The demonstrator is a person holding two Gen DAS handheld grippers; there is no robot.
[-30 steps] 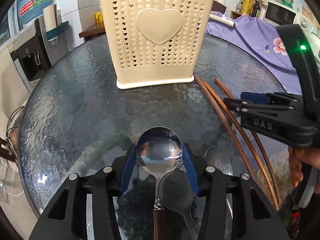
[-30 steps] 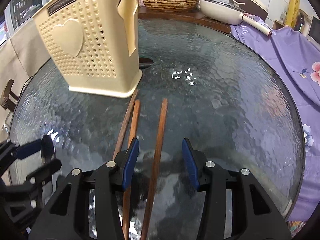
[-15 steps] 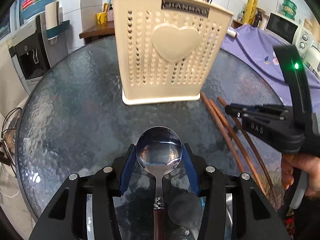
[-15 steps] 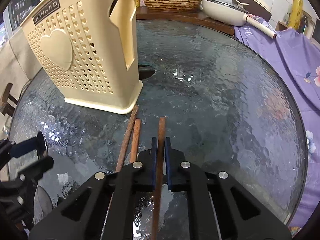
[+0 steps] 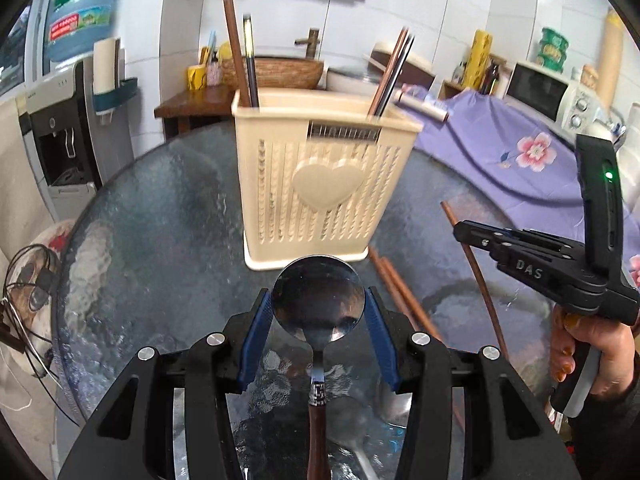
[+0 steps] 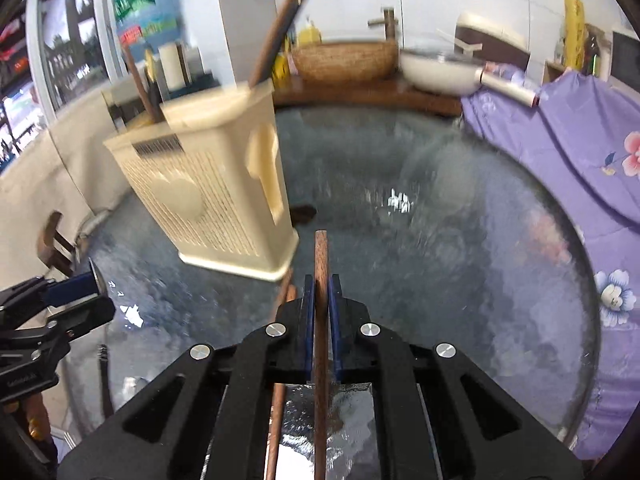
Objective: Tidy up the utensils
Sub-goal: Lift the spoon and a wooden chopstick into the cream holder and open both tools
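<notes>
While the round glass table [image 6: 460, 240] is carrying the cream utensil basket [image 5: 320, 188], my left gripper [image 5: 318, 320] is clamping a spoon [image 5: 318, 304] just before it; my right gripper [image 6: 319, 300] is pinching a chopstick [image 6: 321, 256] beside its corner, bare glass lying rightward.

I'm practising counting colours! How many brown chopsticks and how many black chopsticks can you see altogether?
Brown chopsticks: 5 (2 standing in the holder, 1 held in the right gripper, 2 lying on the table)
Black chopsticks: 2 (both standing in the holder)
Total: 7
</notes>
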